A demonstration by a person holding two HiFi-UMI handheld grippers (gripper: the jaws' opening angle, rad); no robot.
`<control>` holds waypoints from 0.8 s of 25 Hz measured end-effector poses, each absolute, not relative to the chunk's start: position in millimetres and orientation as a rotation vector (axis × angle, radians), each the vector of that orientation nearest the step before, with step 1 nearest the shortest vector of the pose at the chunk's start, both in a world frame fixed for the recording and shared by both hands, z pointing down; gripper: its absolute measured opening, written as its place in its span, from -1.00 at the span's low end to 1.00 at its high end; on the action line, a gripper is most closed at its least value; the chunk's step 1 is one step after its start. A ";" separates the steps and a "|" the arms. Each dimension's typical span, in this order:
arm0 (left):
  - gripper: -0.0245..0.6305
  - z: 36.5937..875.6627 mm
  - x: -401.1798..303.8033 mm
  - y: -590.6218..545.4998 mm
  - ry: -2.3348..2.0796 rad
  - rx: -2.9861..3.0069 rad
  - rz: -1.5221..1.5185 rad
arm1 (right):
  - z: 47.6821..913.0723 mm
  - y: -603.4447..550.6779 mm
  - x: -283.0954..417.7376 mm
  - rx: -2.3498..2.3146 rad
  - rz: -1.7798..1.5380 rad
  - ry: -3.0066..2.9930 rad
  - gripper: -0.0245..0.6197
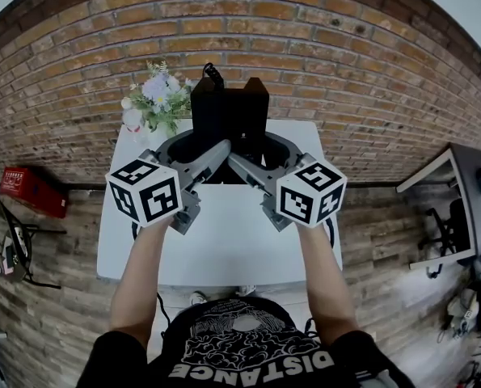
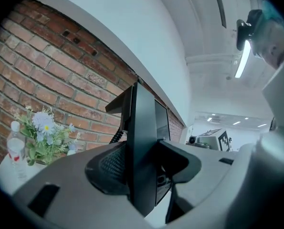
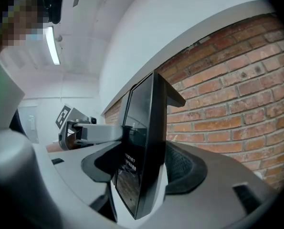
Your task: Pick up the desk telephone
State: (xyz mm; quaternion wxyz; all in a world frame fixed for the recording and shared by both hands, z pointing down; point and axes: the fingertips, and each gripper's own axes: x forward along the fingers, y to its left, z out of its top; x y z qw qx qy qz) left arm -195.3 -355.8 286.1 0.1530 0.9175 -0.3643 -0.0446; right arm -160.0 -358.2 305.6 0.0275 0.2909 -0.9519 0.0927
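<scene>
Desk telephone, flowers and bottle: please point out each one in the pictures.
desk telephone [image 1: 228,115], head view, on its black body.
flowers [image 1: 161,95], head view, on the pale blossoms.
bottle [image 2: 16,147], left gripper view, on its clear body.

Black desk telephone [image 1: 228,113], upright, gripped on both sides.

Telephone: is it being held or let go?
Held. The left gripper and the right gripper each clamp one edge of the desk telephone.
</scene>
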 end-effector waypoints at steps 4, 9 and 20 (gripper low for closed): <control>-0.29 286.6 -195.4 -355.9 -1.048 2.634 -0.123 | 306.3 -358.4 -160.2 0.897 0.286 -2.937 -0.07; -0.29 287.9 -195.4 -356.4 -1.045 2.629 -0.123 | 307.4 -358.8 -160.3 0.894 0.287 -2.932 -0.07; -0.29 288.7 -195.0 -356.6 -1.041 2.628 -0.123 | 308.0 -358.9 -160.2 0.894 0.284 -2.927 -0.07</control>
